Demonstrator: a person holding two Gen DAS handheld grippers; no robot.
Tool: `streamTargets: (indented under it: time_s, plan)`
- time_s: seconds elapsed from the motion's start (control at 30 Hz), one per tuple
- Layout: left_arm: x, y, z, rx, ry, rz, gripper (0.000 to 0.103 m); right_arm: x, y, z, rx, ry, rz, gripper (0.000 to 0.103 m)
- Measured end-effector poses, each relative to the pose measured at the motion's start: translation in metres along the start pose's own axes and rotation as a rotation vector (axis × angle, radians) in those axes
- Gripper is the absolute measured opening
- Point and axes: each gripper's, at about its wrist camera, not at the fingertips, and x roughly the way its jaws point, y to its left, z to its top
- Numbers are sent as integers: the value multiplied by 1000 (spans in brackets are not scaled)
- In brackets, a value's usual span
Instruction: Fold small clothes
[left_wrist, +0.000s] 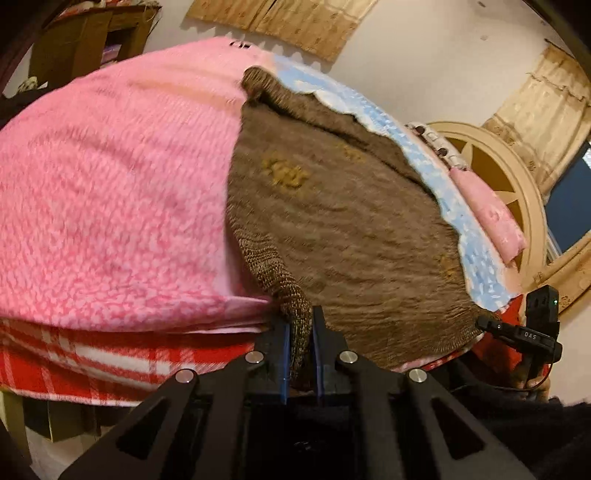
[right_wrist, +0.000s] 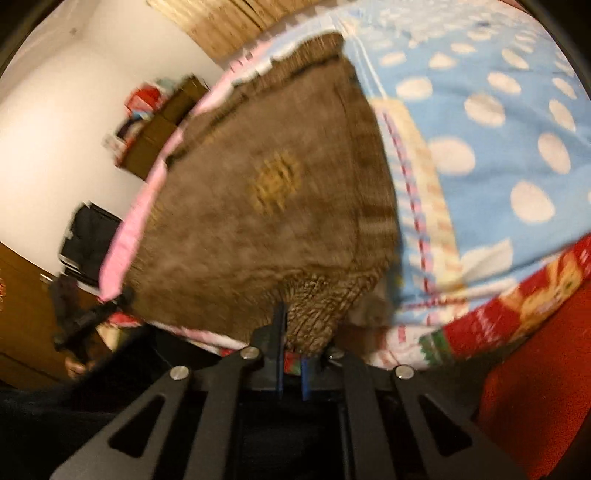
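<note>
Bed (left_wrist: 110, 192) fills both wrist views, layered with covers: pink blanket (left_wrist: 118, 177) left of the brown knitted garment (left_wrist: 332, 206), blue white-dotted blanket (right_wrist: 491, 122) right of it, red-and-white checked blanket (left_wrist: 92, 354) hanging at the near edge below the pink one. Folded pink cloth (left_wrist: 491, 218) lies beyond the blue strip, right of the garment. White wall behind, tan patterned hangings high up, round cream frame (left_wrist: 517, 177) far right of the garment in the left view.

Containers: brown boxes (right_wrist: 162, 129) stacked by the wall, left of the garment in the right view, with red and mixed stuff on top; too blurred to name the contents. Dark wooden shelf unit (left_wrist: 88, 40) up left of the garment in the left view.

Garment lies spread flat on the bed across the pink/blue seam, yellow motif (left_wrist: 284, 173) on the front, ribbed edges at the near side hanging toward the bed edge.

Left gripper (left_wrist: 300, 332): clenched, jaws pinching a ribbed strip at the garment's near left corner, knit squeezed between the blue-edged pads. Right gripper (right_wrist: 291, 347): jaws nearly together, clamped on the ribbed hem at the garment's near right corner; knit bunches over the fingertips. Each gripper is also seen from the other camera, at the garment's opposite near corner. Right view is motion-blurred.
</note>
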Motion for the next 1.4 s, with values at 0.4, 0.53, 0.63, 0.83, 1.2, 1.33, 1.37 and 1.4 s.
streamTargets:
  time_s: [0.4,0.53,0.63,0.83,1.2,1.33,1.37,1.4]
  plan:
    - [19,1,-3,4,62,80,9,0,0,1,9,-25,-46,9]
    - [9,-3,-1,15,29,54,9,-1,-3,1,4,-27,-66,9]
    - [0,-8,7,26,1,40,9,-7,0,3,0,-50,-42,9]
    - [-8,-19,23,32,-38,15,9,-15,8,17,5,-96,12,9]
    - [2,-17,59,-3,-98,15,9,-12,0,42,71,-173,29,9]
    - [16,-13,79,-28,-90,25,9,-7,-3,59,75,-192,21,8]
    - [18,-12,84,-31,-88,28,9,-6,-4,64,76,-197,18,8]
    - [22,-12,89,-31,-82,33,9,-4,-6,71,84,-202,13,8]
